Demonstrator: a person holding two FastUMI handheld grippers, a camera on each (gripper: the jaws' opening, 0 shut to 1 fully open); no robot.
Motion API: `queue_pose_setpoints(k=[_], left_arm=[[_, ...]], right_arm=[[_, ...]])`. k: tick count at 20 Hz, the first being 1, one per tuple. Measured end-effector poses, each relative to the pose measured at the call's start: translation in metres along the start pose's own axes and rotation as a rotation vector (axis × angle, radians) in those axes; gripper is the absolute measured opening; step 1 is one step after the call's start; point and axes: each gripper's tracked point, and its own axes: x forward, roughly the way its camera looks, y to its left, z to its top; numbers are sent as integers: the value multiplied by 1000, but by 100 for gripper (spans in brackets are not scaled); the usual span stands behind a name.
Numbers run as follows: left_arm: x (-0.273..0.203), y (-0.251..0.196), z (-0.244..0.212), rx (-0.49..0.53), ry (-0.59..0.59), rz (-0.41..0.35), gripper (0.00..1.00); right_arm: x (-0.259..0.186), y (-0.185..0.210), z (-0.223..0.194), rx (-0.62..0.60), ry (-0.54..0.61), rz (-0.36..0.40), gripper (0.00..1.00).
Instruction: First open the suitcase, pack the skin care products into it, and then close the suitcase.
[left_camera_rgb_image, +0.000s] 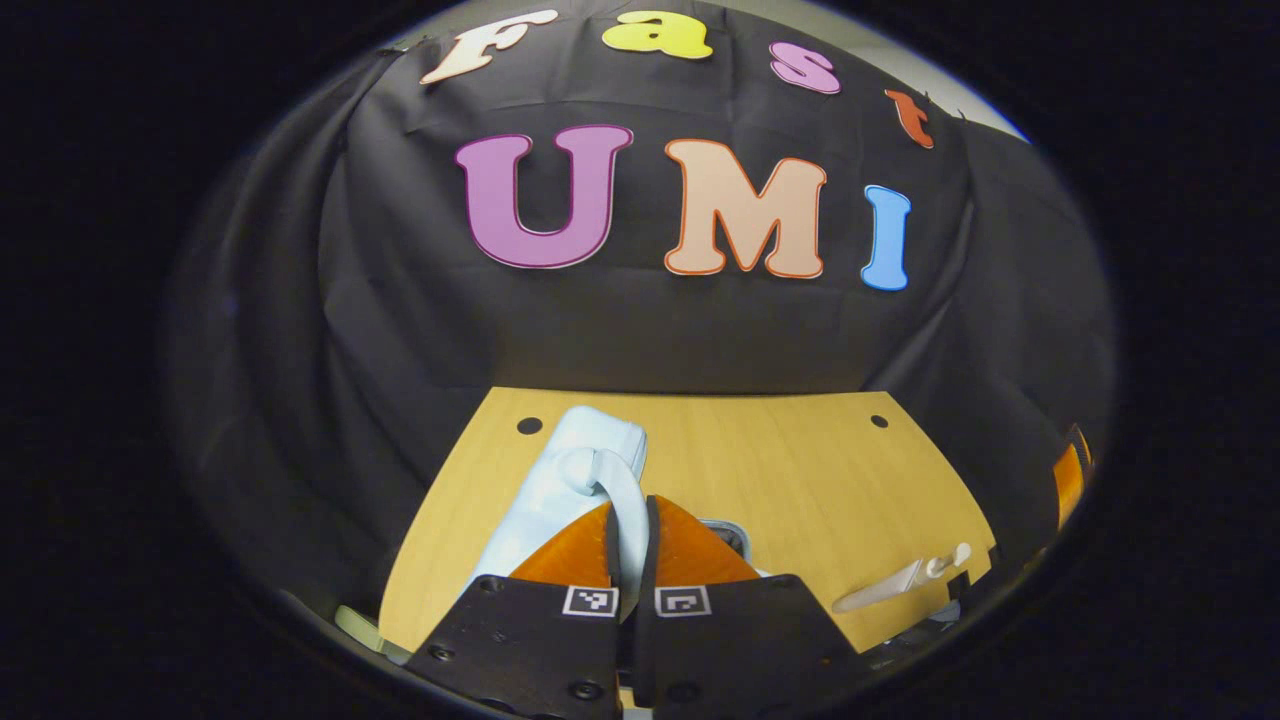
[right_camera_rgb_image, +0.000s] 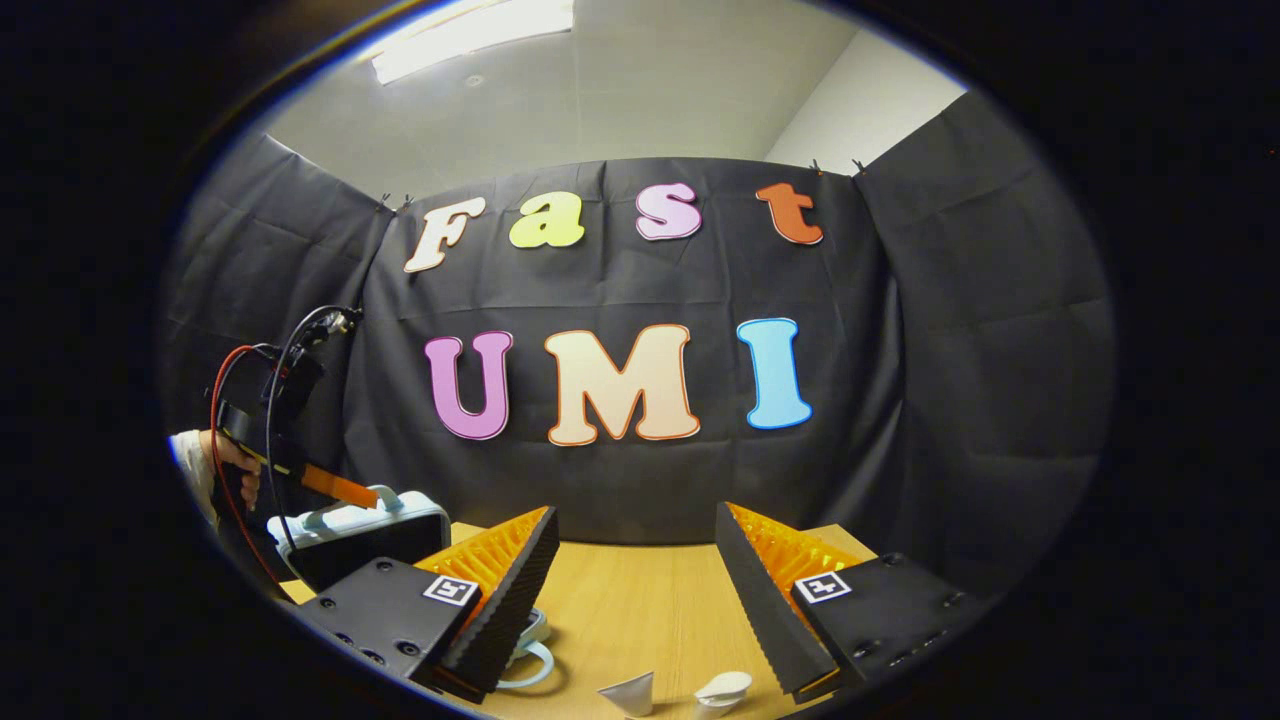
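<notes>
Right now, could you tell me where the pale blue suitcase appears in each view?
Left gripper view: the suitcase sits low and centre-left, its handle pinched in the left gripper.
Right gripper view: suitcase at lower left, lid raised by that gripper.
Shared landmark: the wooden table.

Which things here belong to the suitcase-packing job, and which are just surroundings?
Job: light blue suitcase, suitcase handle clamped in the left claw, open right claw, white tube.
Surroundings: wooden table, black cloth wall, ceiling light.
</notes>
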Motion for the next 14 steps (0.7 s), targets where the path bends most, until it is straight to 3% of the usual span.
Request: queue_pose_setpoints(k=[5, 10, 14], left_arm=[[-2, 57, 5, 63, -17, 60, 0], [4, 108, 3, 44, -5, 109, 0], [20, 154, 0, 85, 25, 156, 0]], right_arm=[[0, 29, -3, -12, -4, 21, 98], [1, 57, 0, -25, -18, 44, 99], [5, 73, 2, -40, -28, 47, 98]])
